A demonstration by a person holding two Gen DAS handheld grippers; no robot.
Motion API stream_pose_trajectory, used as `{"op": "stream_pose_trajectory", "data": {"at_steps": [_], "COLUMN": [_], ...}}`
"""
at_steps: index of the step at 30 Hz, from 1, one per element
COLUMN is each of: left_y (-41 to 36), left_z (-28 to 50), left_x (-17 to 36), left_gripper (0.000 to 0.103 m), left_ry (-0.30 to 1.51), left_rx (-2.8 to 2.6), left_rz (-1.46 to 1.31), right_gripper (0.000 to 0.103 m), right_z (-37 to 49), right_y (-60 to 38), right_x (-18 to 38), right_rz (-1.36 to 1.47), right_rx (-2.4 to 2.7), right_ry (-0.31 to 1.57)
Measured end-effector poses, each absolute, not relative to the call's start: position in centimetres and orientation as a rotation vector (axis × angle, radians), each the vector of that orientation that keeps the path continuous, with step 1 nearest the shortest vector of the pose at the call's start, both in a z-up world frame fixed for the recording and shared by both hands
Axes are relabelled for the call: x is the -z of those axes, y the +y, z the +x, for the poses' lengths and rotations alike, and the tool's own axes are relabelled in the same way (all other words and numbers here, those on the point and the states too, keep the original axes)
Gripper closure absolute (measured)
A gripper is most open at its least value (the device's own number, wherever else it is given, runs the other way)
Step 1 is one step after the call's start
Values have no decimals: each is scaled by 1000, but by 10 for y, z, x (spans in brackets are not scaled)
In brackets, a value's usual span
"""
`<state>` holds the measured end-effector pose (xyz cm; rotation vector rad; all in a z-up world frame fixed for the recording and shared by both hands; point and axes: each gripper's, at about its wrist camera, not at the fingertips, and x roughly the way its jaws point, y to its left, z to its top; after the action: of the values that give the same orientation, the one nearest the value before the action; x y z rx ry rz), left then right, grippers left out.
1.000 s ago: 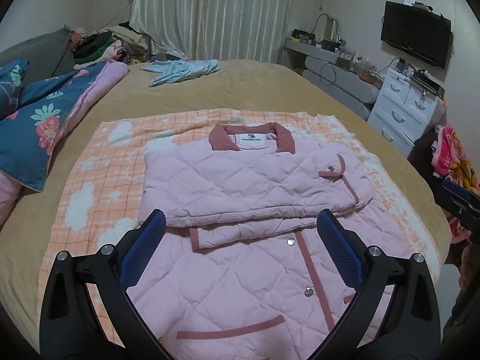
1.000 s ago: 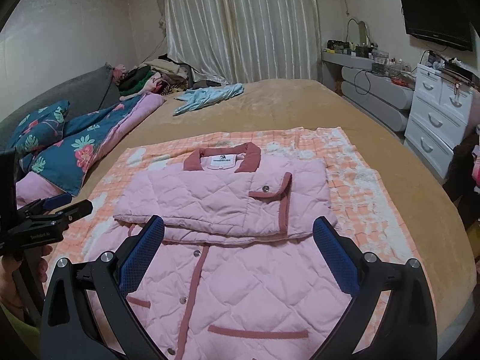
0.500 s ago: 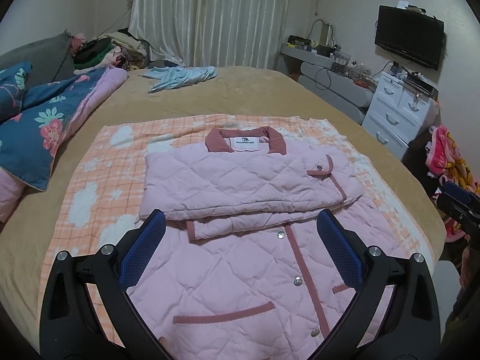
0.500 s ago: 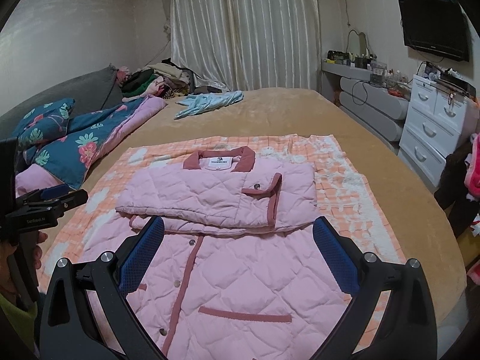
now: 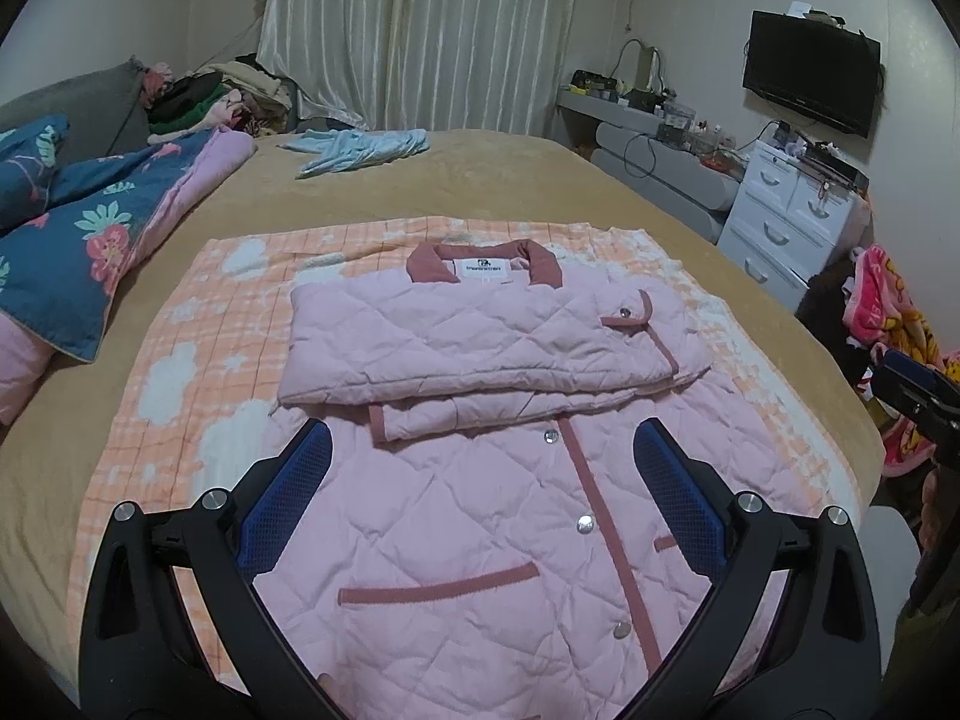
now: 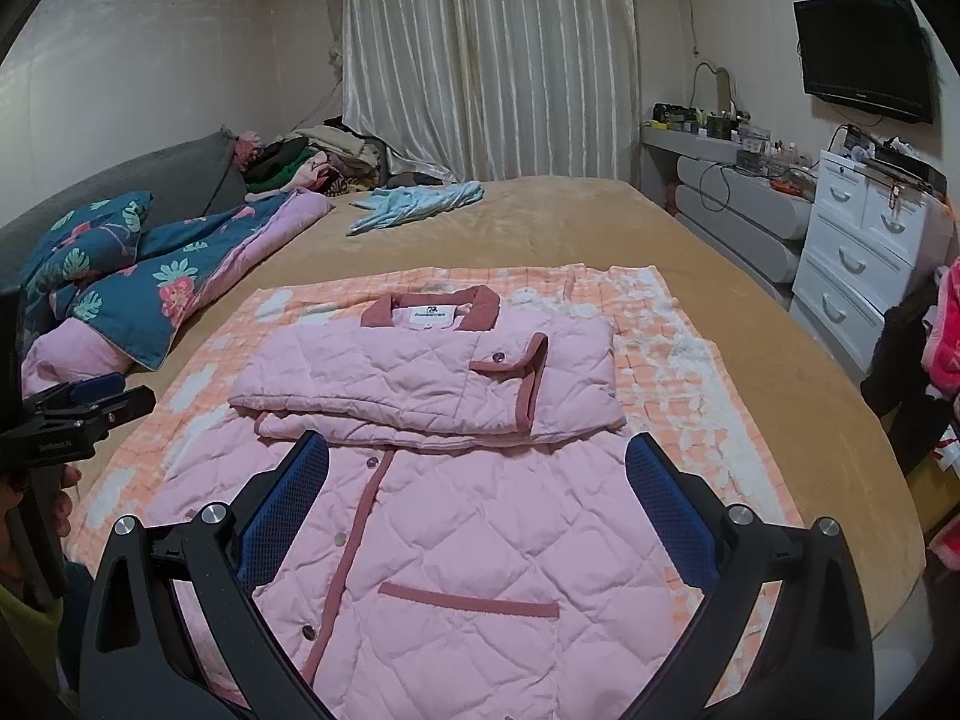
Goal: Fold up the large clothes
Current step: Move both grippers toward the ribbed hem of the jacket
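Both pairs of blue pads gape wide and grip nothing. The left gripper (image 5: 483, 483) and right gripper (image 6: 477, 486) hover low-centre in their frames, over the pink quilted jacket (image 5: 480, 516). Its 2 sleeves lie folded across the chest, mid-frame. The jacket rests on an orange checked blanket (image 5: 180, 360), whose edges leave bare tan bed (image 6: 540, 228) open toward the upper frame.

The jacket (image 5: 480, 480) lies on a blanket (image 5: 180, 372) on the bed (image 5: 510, 180). A quilt (image 5: 90, 228) lies at ten o'clock, drawers (image 5: 780, 222) at two.
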<state>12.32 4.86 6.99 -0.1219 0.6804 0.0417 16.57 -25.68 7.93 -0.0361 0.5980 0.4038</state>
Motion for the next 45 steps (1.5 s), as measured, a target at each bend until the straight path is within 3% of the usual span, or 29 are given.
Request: {"op": "stream_pose_trajectory", "data": {"at_steps": [29, 45], "left_y": [76, 95], "left_z": [82, 57], "left_x": [9, 51], "left_gripper": [8, 8], "left_ry": [794, 877], "left_rx": [-163, -164], "left_rz": [-88, -149], "right_gripper": [4, 4], "right_z": [147, 140], "right_y": [-278, -305], "right_x": [-16, 48], "right_rz": [-66, -83], "right_rx": [-401, -377], "right_ry": [689, 835]}}
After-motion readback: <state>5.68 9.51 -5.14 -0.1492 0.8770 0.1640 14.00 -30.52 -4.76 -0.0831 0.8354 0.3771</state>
